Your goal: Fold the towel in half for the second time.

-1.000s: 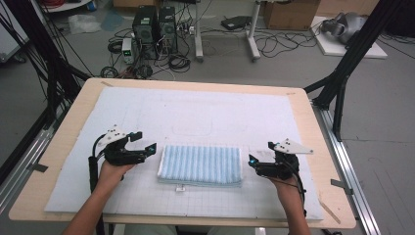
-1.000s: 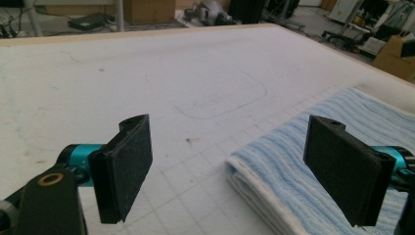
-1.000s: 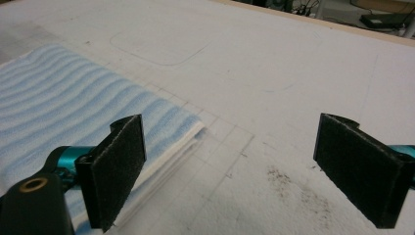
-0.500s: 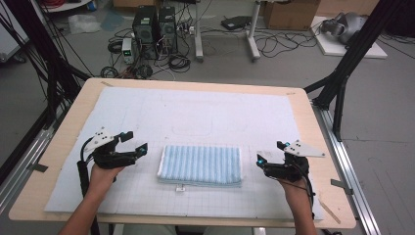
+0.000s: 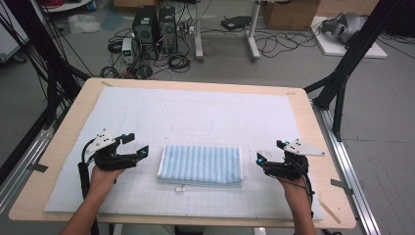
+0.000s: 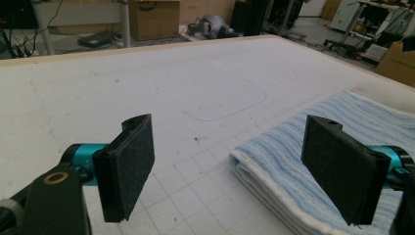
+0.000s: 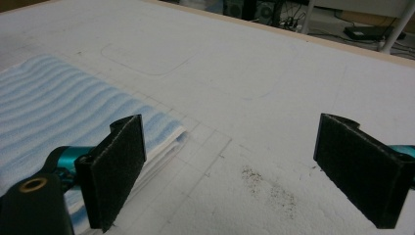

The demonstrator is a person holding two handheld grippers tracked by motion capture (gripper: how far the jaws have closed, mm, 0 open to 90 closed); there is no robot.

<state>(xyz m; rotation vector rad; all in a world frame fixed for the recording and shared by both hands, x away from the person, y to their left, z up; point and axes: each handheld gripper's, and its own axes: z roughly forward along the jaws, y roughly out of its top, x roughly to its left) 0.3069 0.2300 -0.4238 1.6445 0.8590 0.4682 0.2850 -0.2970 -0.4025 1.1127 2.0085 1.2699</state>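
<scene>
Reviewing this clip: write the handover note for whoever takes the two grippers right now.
Left gripper: open, holding nothing, just off the left end of the folded blue towel.
Right gripper: open, holding nothing, just off the towel's right end.
Towel: lies flat in a neat folded stack on the white mat, near the table's front edge.
Done: the towel appears folded.
Left: probably nothing beyond checking the fold, if that was the aim.
</scene>
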